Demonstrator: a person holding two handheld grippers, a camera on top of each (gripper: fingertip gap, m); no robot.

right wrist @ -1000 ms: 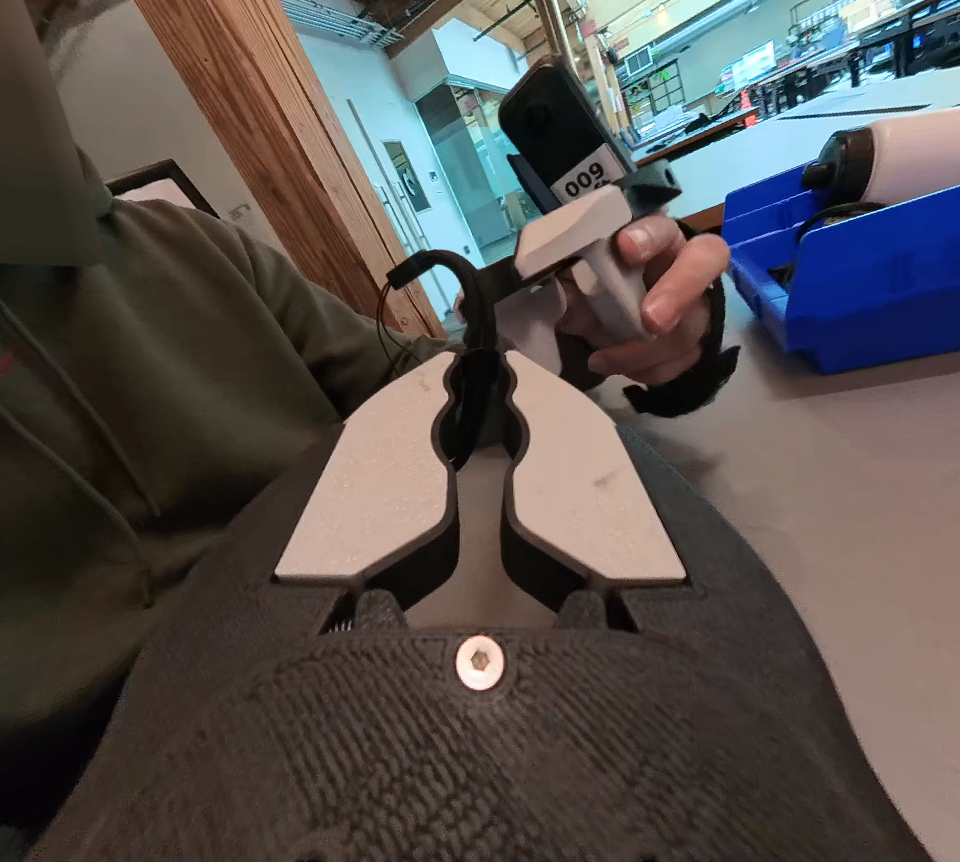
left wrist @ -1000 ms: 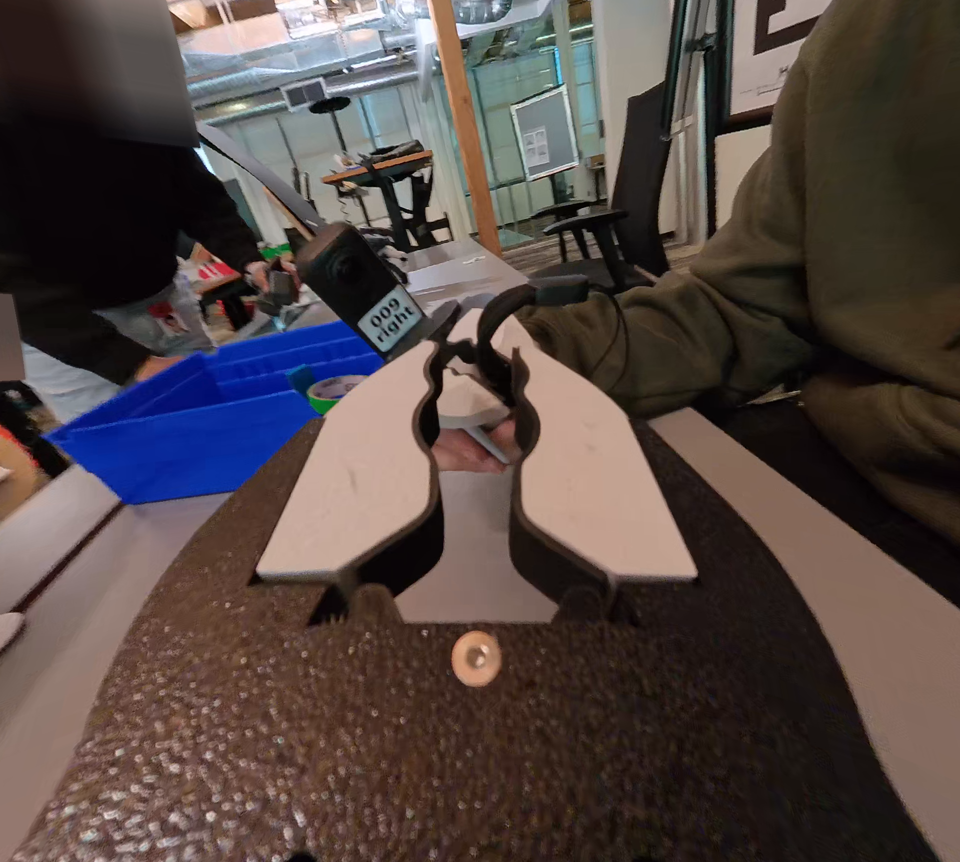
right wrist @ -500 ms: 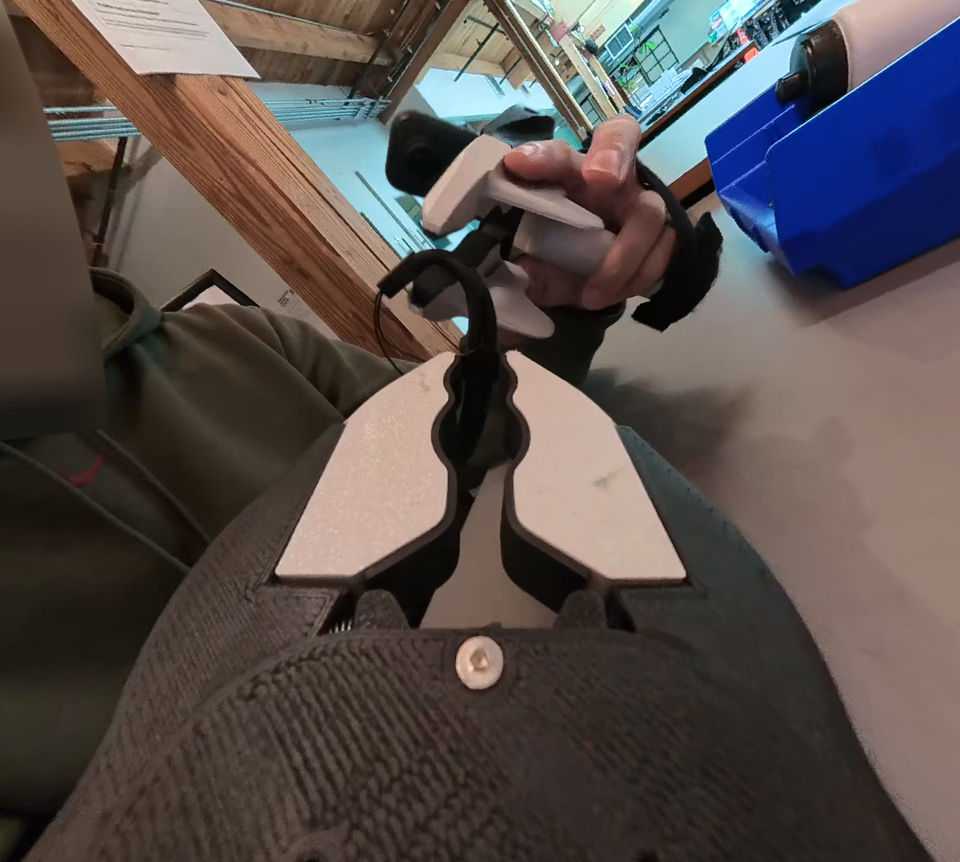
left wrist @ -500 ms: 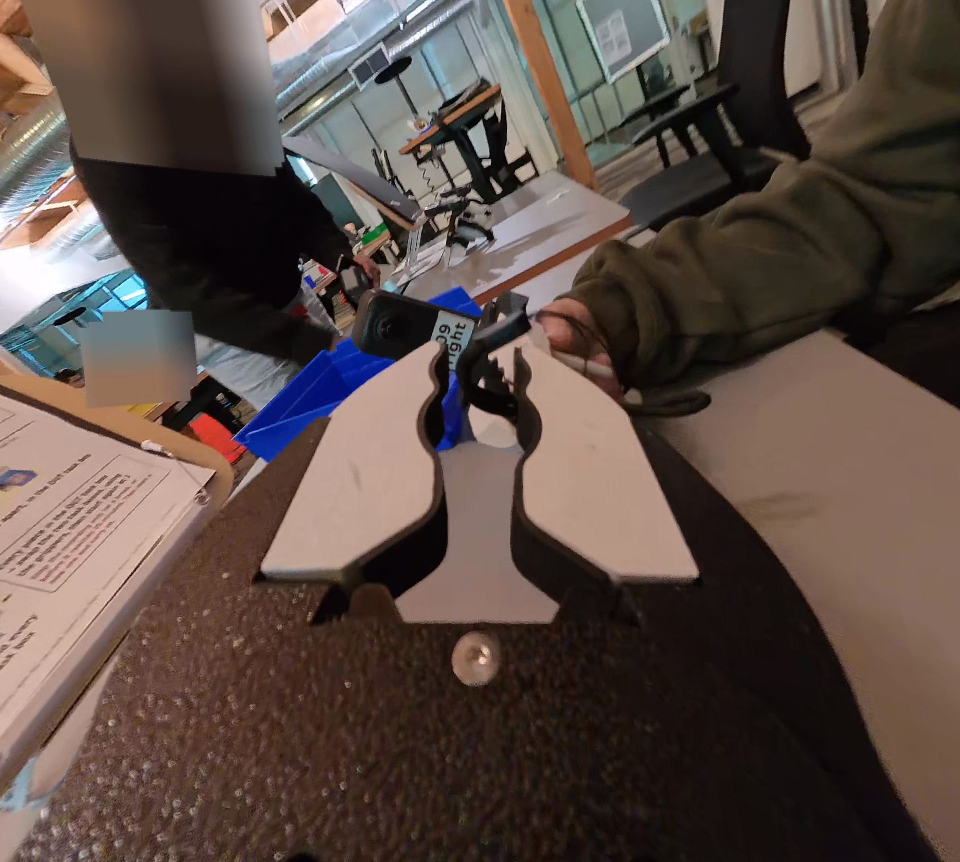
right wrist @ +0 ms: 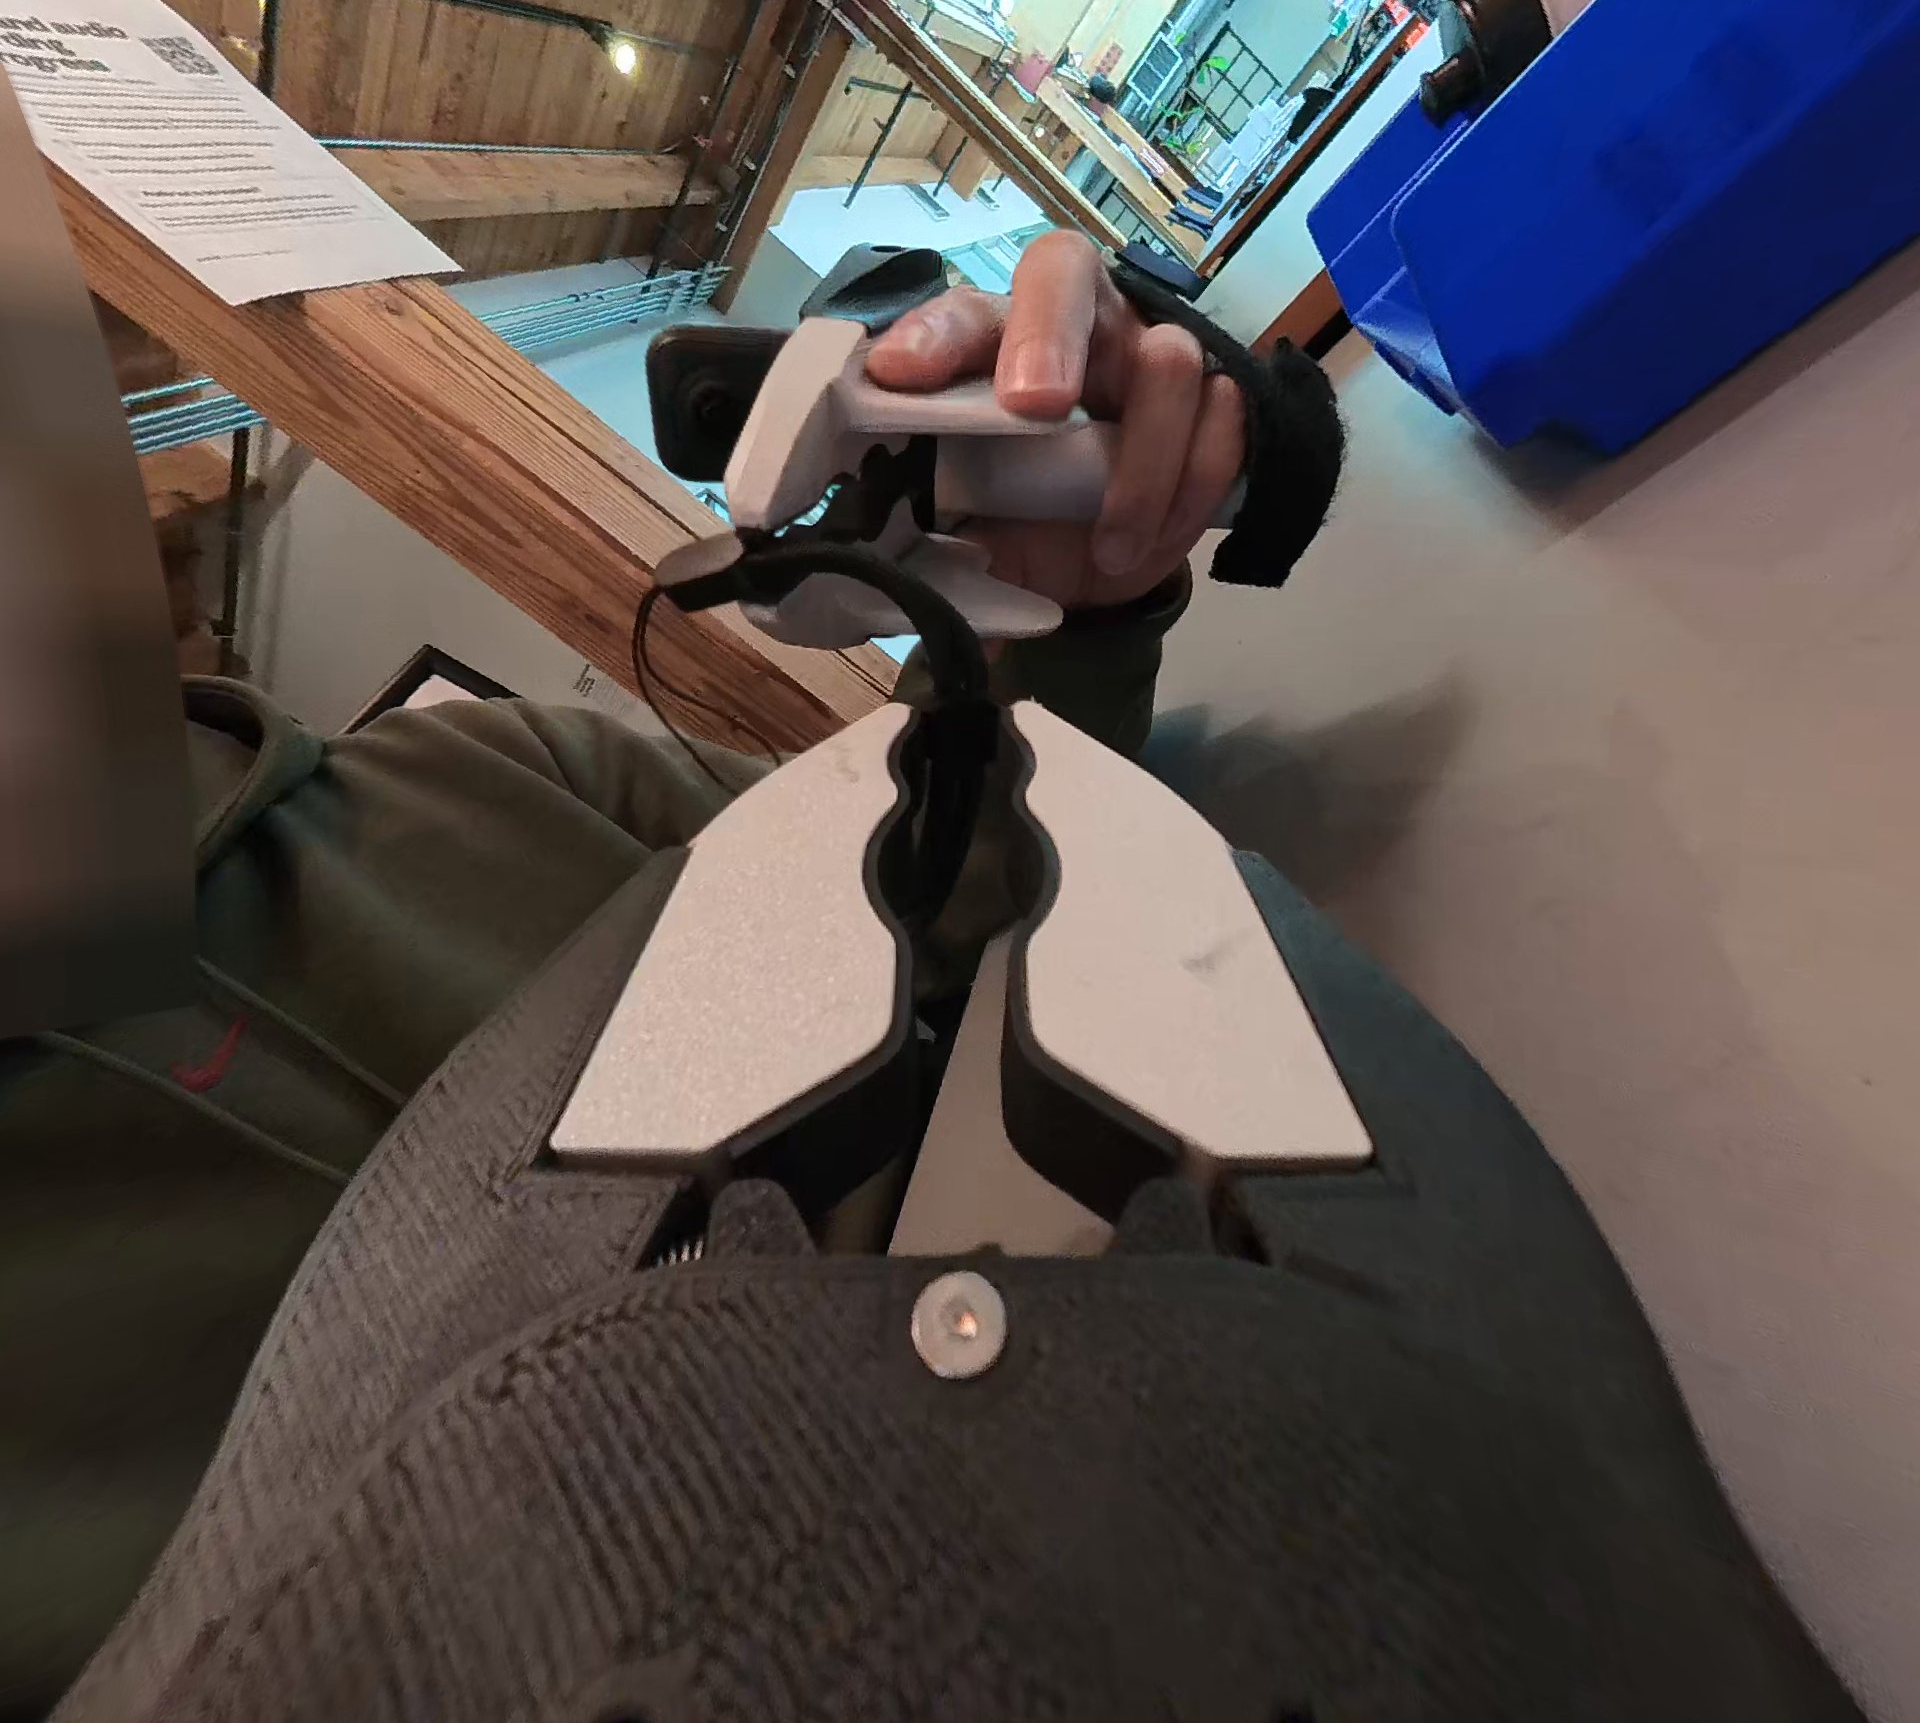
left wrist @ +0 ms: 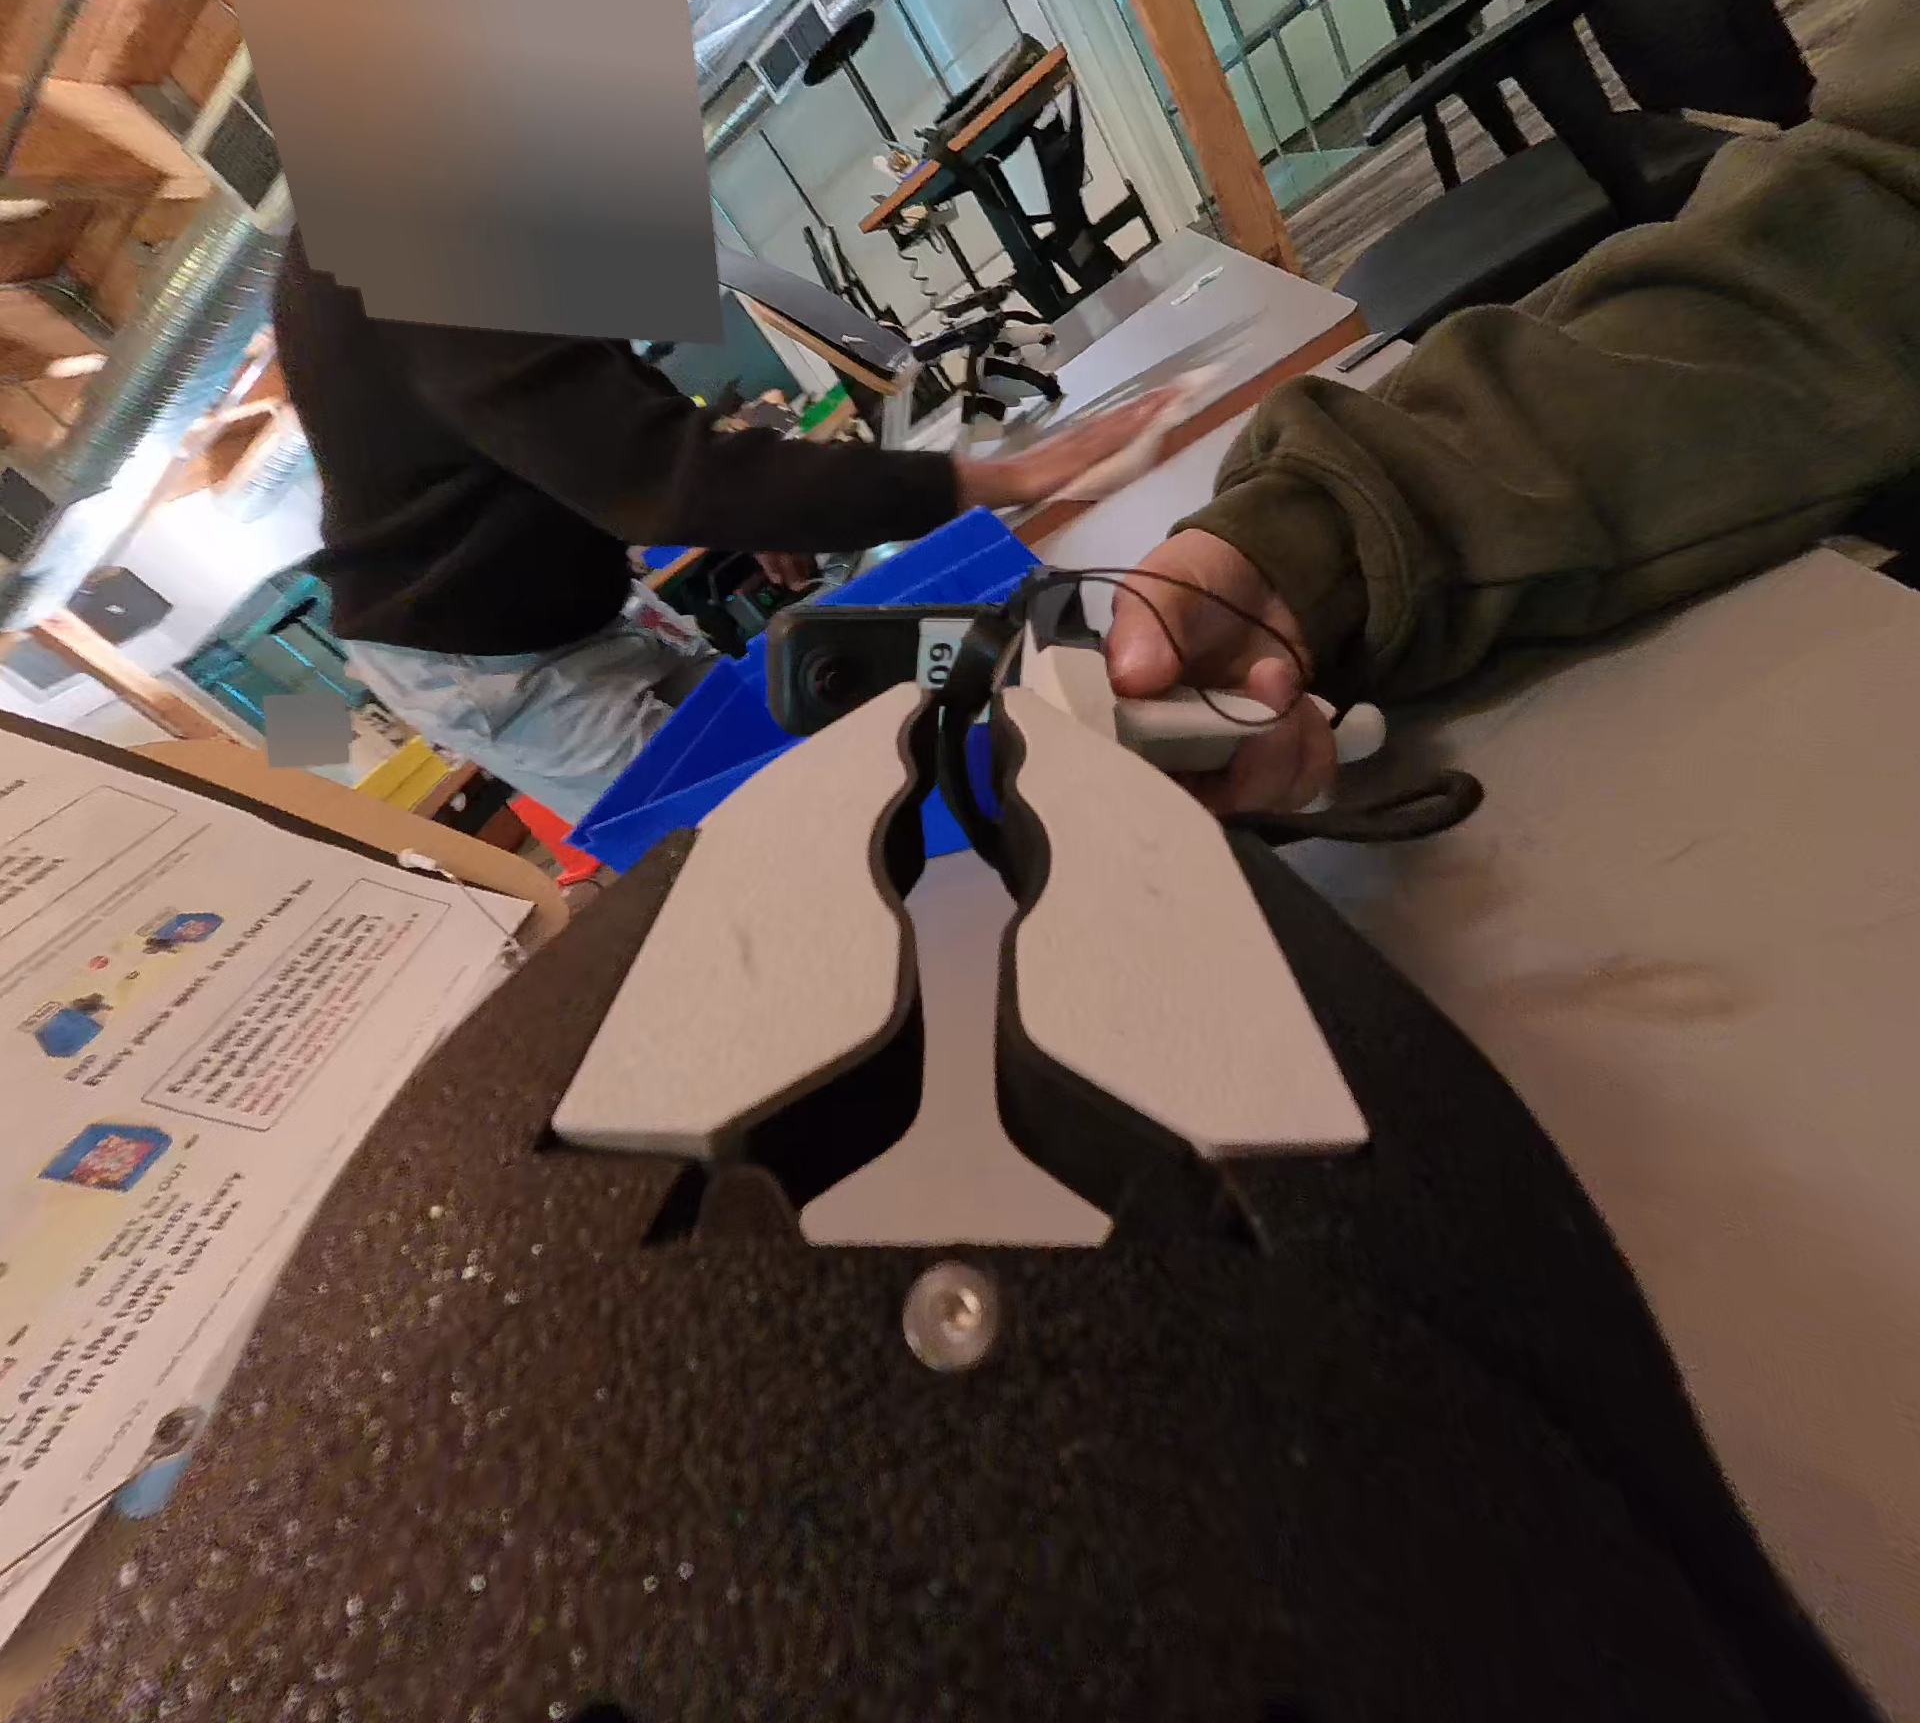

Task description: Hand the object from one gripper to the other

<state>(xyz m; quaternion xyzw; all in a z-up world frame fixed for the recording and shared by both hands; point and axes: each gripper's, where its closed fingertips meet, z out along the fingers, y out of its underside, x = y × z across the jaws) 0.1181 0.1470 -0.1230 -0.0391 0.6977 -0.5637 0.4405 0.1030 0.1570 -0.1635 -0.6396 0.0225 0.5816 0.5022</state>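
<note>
Both the left gripper (left wrist: pixel 961 717) and right gripper (right wrist: pixel 961 723) pinch the strap (right wrist: pixel 940 634), nearly closed; premature release risks it dropping toward 6 o'clock.

Both grippers, left gripper (left wrist: pixel 961 717) and right gripper (right wrist: pixel 961 728), apparently have jaws nearly closed.

Printed writing covers the instruction sheet (left wrist: pixel 197 1050) on a clipboard, a paper notice (right wrist: pixel 197 146) on the wooden beam (right wrist: pixel 499 468), and a small white label (left wrist: pixel 940 665) on the far camera (left wrist: pixel 862 665).
</note>
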